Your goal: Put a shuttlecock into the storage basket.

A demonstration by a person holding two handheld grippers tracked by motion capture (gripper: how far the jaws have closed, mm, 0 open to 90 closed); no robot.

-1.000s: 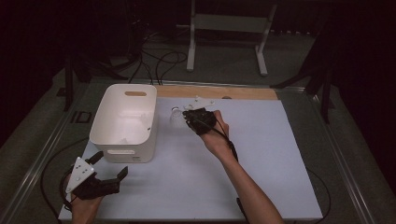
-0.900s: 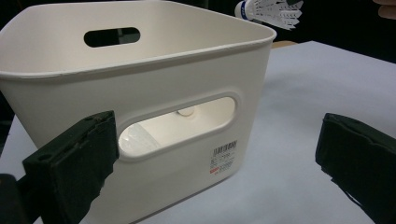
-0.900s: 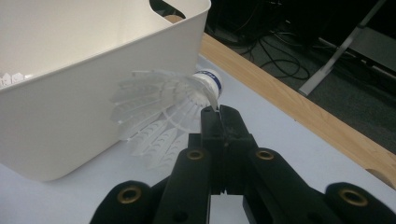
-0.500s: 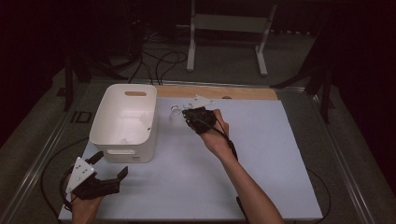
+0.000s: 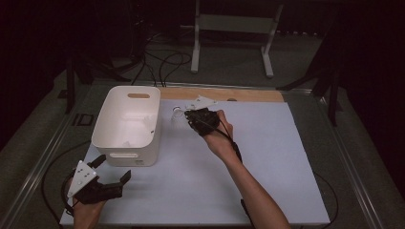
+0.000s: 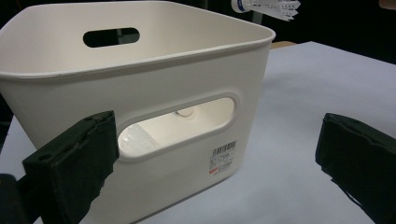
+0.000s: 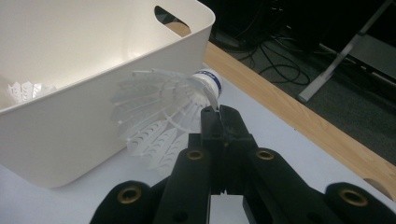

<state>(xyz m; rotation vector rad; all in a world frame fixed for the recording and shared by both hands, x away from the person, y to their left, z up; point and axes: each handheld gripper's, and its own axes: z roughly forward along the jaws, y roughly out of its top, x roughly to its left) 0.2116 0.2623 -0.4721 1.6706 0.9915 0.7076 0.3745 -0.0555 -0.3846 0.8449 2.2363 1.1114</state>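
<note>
A white feathered shuttlecock (image 7: 159, 107) with a blue band on its cork hangs just outside the right wall of the white bin (image 7: 70, 116). My right gripper (image 7: 219, 114) is shut on its edge near the cork. From above, that gripper (image 5: 188, 117) and the shuttlecock (image 5: 177, 113) are right of the bin (image 5: 125, 156), near its far corner. My left gripper (image 5: 113, 168) stands open in front of the bin's near wall, nothing between its jaws. In the left gripper view my left gripper (image 6: 217, 140) faces the handle slot of the bin (image 6: 140, 79).
Another shuttlecock (image 7: 25, 91) lies inside the bin. A wooden strip (image 5: 224, 94) runs along the table's far edge. Behind it are a white stand (image 5: 234, 28) and cables on the floor. White table surface (image 5: 267, 157) stretches to the right.
</note>
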